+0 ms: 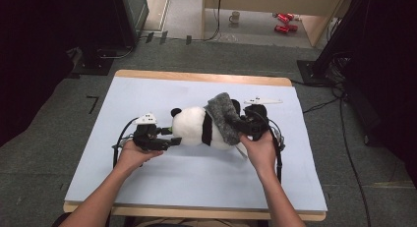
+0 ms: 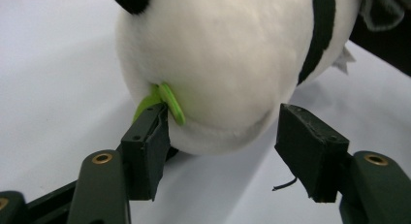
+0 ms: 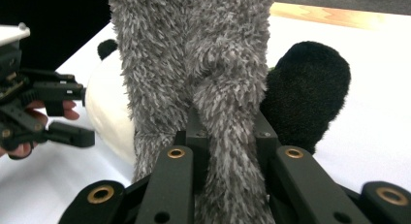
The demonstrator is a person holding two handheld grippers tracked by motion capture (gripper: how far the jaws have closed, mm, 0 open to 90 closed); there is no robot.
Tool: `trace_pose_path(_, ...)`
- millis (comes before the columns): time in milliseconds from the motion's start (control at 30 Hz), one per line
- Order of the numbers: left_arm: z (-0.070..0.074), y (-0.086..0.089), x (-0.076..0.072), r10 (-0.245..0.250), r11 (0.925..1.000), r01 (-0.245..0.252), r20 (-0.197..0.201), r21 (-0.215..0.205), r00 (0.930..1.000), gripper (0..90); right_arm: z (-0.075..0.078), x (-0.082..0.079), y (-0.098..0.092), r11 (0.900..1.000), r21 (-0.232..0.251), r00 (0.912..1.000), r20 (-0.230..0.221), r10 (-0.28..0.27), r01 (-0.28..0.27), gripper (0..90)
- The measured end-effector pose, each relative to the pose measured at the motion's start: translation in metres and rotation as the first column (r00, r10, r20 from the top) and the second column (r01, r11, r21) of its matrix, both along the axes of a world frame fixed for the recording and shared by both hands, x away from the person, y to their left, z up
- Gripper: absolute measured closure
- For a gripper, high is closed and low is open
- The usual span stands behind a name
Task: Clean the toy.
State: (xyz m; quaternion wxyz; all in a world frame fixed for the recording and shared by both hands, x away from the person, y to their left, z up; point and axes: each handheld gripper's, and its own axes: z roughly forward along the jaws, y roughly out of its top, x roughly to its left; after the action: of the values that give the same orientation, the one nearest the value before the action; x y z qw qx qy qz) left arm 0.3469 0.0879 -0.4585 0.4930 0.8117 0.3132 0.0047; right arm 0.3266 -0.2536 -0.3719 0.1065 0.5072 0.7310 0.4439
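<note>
Grey fleece, a fuzzy scarf-like strip (image 3: 194, 64), is pinched between the pressed-together jaws of the right tool (image 1: 244, 125), and it lies draped over the black band of a plush panda (image 1: 196, 125) that rests on its side in the middle of the pale blue counter (image 1: 147, 178). The left tool (image 2: 223, 136) sits at the panda's other, white end with its jaws spread; the pads do not press on the plush, and one pad (image 2: 145, 146) stands just beside a small green tab (image 2: 169, 103) that sticks out of the white fur.

The main risk, as I judge it, is that with the left tool spread nothing anchors the toy. Any pull on the fleece from the right side could drag or roll the whole panda across the smooth counter instead of settling the strip around it. The fleece is thick and soft, so it could also slip out of the pinch, or bunch on one side and slide off the rounded body. If the left tool closes where it stands, it may catch the green tab alone and not the body.

The panda's long axis runs across the counter from the person's left to right, the white end with a black ear toward the left tool, a black limb (image 3: 305, 93) toward the right tool.
</note>
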Motion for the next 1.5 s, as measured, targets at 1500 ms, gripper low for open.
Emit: trace_pose_path(1500,-0.010,-0.041,-0.018,0.151,0.9858,-0.156,0.079,0.063,0.9854,69.4,-0.014,0.006,0.084,0.989,-0.076,0.9914,0.009,0.131,-0.129,77.3)
